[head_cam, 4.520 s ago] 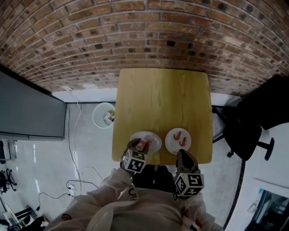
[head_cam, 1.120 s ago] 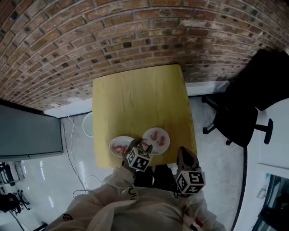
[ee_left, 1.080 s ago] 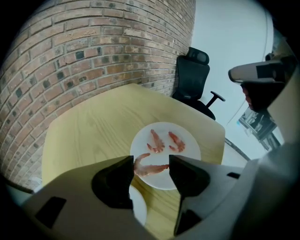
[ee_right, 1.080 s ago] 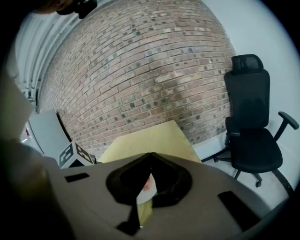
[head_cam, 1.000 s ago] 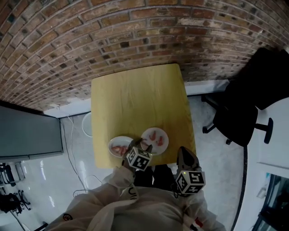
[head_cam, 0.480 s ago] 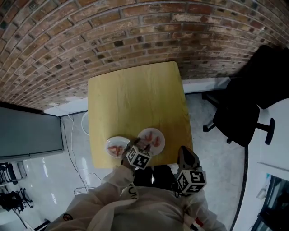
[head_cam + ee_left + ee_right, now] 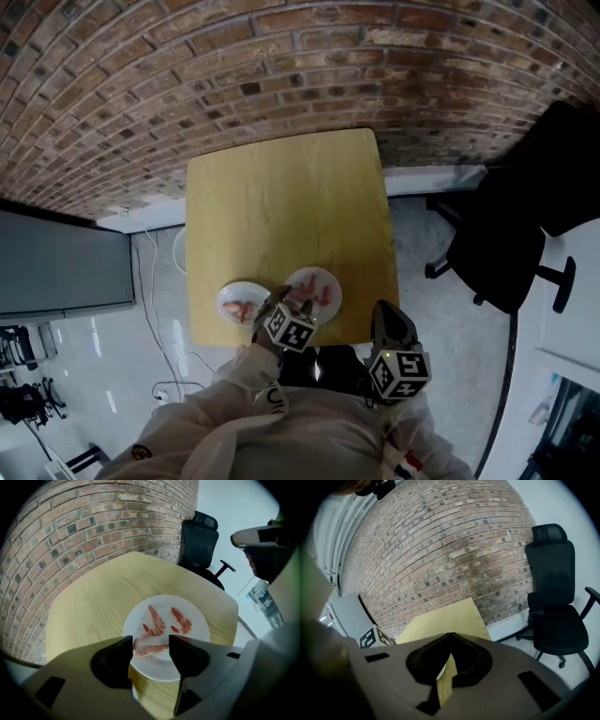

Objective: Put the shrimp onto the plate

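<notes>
Wooden table (image 7: 281, 206), plates (image 7: 302, 279) (image 7: 234, 292), brick wall (image 7: 281, 56)

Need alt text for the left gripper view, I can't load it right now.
The left gripper holds a shrimp crosswise between its jaws, over a white plate that carries two more shrimp. The plate sits on a wooden table by a brick wall, with a black office chair beyond.

This looks like an office or lab room rather than a home. A bare brick wall (image 7: 281, 56) stands behind 1 small wooden tabletop (image 7: 281, 206). A black swivel office chair (image 7: 511, 253) stands on a glossy white floor (image 7: 103, 375), where loose cables (image 7: 155, 309) trail beside a dark grey panel (image 7: 56, 267).
</notes>
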{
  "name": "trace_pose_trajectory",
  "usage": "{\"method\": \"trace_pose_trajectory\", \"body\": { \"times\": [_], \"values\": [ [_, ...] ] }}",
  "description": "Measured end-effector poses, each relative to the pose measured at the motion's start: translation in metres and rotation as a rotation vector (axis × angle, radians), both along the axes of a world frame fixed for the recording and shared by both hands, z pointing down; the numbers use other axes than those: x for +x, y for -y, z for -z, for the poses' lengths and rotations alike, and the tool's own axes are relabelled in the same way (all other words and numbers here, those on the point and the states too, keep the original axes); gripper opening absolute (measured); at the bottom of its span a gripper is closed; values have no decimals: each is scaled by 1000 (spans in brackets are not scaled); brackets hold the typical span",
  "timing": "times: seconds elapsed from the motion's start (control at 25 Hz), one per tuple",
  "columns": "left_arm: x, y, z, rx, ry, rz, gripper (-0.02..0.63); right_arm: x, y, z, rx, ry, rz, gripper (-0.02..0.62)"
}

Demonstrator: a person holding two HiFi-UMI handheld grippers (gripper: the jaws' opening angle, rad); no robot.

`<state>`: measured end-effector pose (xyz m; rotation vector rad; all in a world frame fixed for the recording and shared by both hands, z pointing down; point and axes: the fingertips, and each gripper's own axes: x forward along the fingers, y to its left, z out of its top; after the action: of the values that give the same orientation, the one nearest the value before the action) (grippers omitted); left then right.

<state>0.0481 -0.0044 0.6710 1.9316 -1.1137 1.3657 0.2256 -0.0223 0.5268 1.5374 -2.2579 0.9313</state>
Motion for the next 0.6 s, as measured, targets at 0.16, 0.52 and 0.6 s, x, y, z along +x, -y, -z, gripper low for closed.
{"method": "trace_pose_trajectory", "body": {
  "times": [0.16, 0.52, 0.6],
  "values": [
    [-1, -1, -1, -5, 0, 23, 233, 0, 3, -2, -3, 8, 16, 23],
    [-2, -4, 5, 6, -21, 75, 233, -5, 9, -4, -2, 20, 58, 23],
    [-5, -3, 9, 19, -26, 91, 233, -9, 9, -3, -1, 22, 72, 23]
  ]
}}
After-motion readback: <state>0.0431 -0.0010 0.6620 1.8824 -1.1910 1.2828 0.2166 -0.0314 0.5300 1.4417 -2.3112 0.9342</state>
